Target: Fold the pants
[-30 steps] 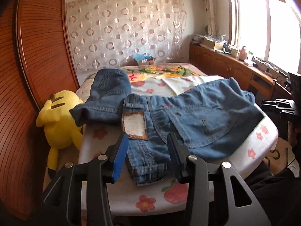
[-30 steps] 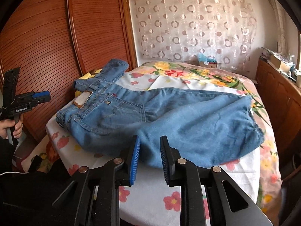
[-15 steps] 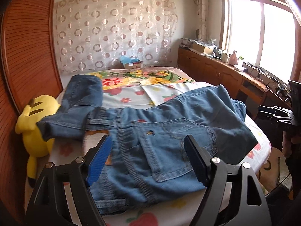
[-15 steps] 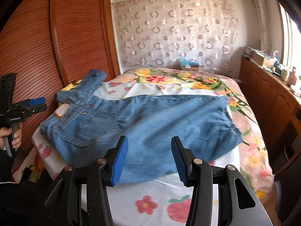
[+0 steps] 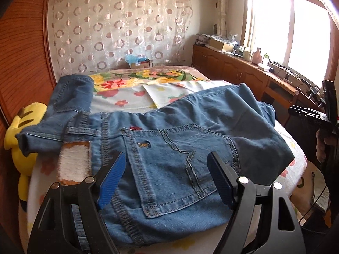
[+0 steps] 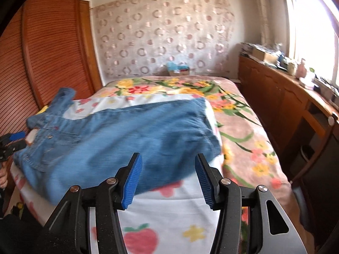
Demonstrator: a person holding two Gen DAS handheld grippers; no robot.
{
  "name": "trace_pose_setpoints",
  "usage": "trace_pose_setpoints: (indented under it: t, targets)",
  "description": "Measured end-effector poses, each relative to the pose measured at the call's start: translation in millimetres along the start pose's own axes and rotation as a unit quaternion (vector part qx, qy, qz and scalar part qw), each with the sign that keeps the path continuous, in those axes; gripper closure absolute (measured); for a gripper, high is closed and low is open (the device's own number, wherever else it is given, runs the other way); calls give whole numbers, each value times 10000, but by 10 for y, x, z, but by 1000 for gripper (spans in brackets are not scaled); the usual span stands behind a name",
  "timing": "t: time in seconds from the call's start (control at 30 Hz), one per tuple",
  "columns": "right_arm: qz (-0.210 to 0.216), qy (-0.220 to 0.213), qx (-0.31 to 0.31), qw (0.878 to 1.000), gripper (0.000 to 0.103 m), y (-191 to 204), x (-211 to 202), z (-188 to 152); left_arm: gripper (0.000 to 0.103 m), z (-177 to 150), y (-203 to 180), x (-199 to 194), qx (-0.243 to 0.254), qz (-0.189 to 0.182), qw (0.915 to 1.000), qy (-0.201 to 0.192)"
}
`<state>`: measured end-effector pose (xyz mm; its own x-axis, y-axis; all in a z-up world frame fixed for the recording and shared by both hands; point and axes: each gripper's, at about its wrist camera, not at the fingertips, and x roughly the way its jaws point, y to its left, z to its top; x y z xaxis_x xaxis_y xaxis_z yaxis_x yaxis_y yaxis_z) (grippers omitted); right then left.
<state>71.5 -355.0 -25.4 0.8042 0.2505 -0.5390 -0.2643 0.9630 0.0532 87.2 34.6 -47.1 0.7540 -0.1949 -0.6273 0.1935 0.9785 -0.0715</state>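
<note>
Blue denim pants lie across the near end of the bed, waistband to the left, back pocket up, legs stacked and running right; they also show in the right wrist view. One part of the denim sticks out toward the far left. My left gripper is open and empty, just above the waist and back pocket. My right gripper is open and empty, near the front edge of the leg end. Each gripper shows at the edge of the other's view.
The bed has a white fruit-print sheet over a floral blanket. A yellow plush toy sits between bed and wooden wardrobe on the left. A wooden counter with clutter runs under the window. A box stands at the far end.
Both grippers have opened wide. The left gripper moved in over the waist of the pants. The right gripper swung right toward the leg end.
</note>
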Motion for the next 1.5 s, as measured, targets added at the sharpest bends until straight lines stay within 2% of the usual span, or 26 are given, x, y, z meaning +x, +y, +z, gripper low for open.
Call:
trace_pose_setpoints:
  t: [0.23,0.47,0.77,0.9,0.93,0.97,1.0,1.07,1.17,1.33,1.5]
  targets:
    - [-146,299,336,9989,50,-236,309,39,23,-44,-84,316,20,-56,9993,381]
    - [-178,497,374,9979,50,-304,561,159,23,-138,-151,573,108,35,9971,748]
    - [-439,797,583,9941,50,-425,721,235,23,-212,-212,603,256,146,9970,719]
    - [-416,860,681,9931,50,-448,725,270,23,-201,-193,600,214,133,9972,710]
    - [-415,865,690,9930,53,-444,725,278,23,-196,-191,590,199,125,9972,717]
    - [-410,861,682,9931,61,-433,725,287,23,-184,-182,590,194,126,9971,725]
    - [-421,860,653,9933,64,-420,726,294,23,-179,-182,580,194,128,9971,730]
    - [-473,820,574,9939,78,-394,720,295,23,-168,-176,542,187,102,9973,698]
    - [-438,761,479,9950,90,-382,677,292,23,-146,-166,500,143,58,9976,677]
    - [-373,373,419,9977,94,-333,499,348,23,-93,-124,340,85,16,9988,486]
    - [-60,-109,135,9998,94,-63,167,538,23,12,-96,133,72,-31,9998,205]
